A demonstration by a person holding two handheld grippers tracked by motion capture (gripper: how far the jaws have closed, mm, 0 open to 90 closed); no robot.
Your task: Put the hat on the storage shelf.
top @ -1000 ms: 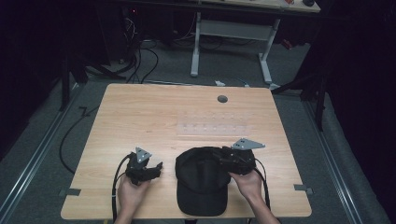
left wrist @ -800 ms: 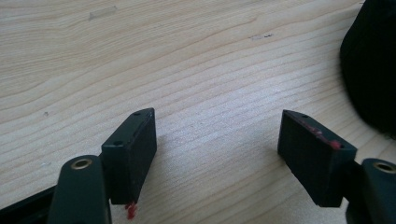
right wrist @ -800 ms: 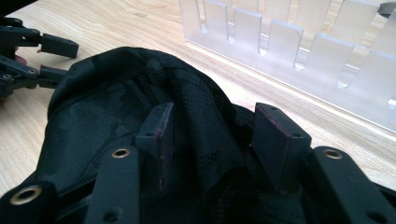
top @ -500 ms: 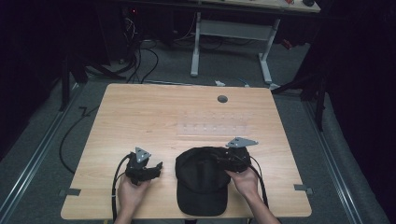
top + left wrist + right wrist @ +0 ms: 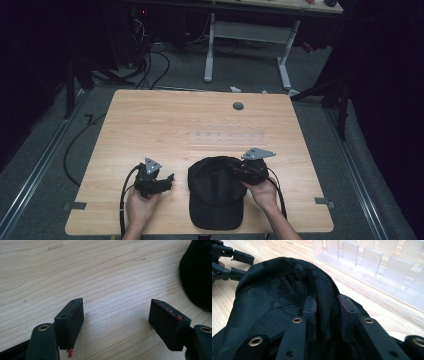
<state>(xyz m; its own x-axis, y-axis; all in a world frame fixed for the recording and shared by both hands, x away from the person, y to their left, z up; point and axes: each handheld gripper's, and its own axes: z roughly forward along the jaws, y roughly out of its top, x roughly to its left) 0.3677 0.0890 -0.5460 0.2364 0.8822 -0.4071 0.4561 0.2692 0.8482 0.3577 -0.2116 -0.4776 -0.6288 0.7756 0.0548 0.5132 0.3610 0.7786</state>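
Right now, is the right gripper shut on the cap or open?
Shut on it. The right gripper has just been closing, and its jaws pinch a raised fold of the black cap between them; the crown puckers there.

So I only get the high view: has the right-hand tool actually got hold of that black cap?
Observer: Yes. The right gripper has just been closing its jaws, and a fold of the cap is pinched between them.
Operator: And the left one?
Observer: The left gripper has its jaws wide apart over bare table, nothing between them.
Operator: What's that pale thing beyond the cap?
Observer: A clear rack of upright dividers.
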